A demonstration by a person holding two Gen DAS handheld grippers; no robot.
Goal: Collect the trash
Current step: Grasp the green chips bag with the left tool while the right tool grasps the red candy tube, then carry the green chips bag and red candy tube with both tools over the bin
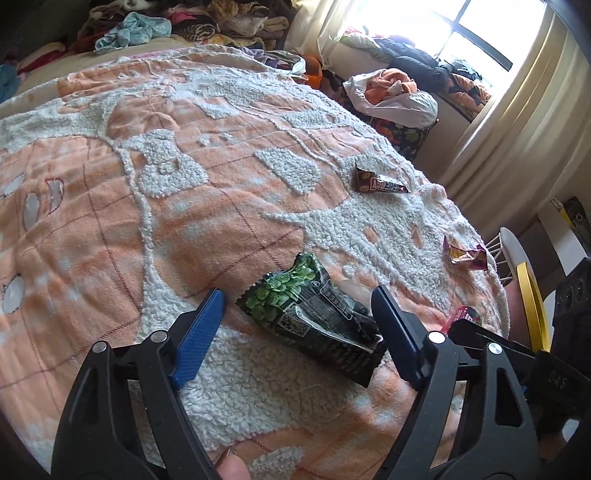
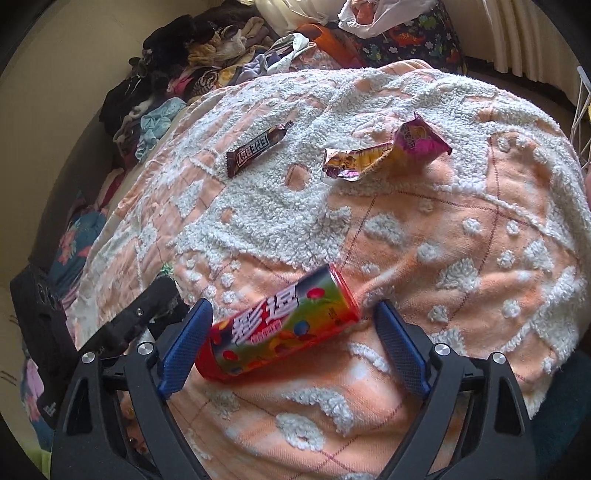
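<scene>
On a peach-and-white tufted blanket (image 1: 155, 192), the left gripper (image 1: 299, 321) is hanging with its blue jaws spread apart, and a crumpled green-and-black snack bag (image 1: 314, 317) is lying between them on the blanket; neither pad is pressing on it, though its lower end is lying close to the right-hand jaw. The right gripper (image 2: 291, 332) is likewise standing released, its jaws straddling a red candy tube (image 2: 280, 325) that is lying slantwise on the blanket, the tube's near end just beside the left-hand jaw; whether that pad is touching it cannot be told. Farther off, a brown chocolate-bar wrapper (image 2: 256, 149) is lying flat on the white tufting, and a torn pink-and-yellow wrapper (image 2: 384, 151) is lying well apart from it toward the blanket's edge. Nothing is lying across either piece of trash to block the jaws. Beyond the blanket, a heap of clothes (image 2: 177, 74) is piling along the wall, a white plastic bag (image 1: 391, 92) stuffed with cloth is sitting below the bright window (image 1: 454, 29), and pale curtains (image 1: 517, 122) are hanging beside it.
</scene>
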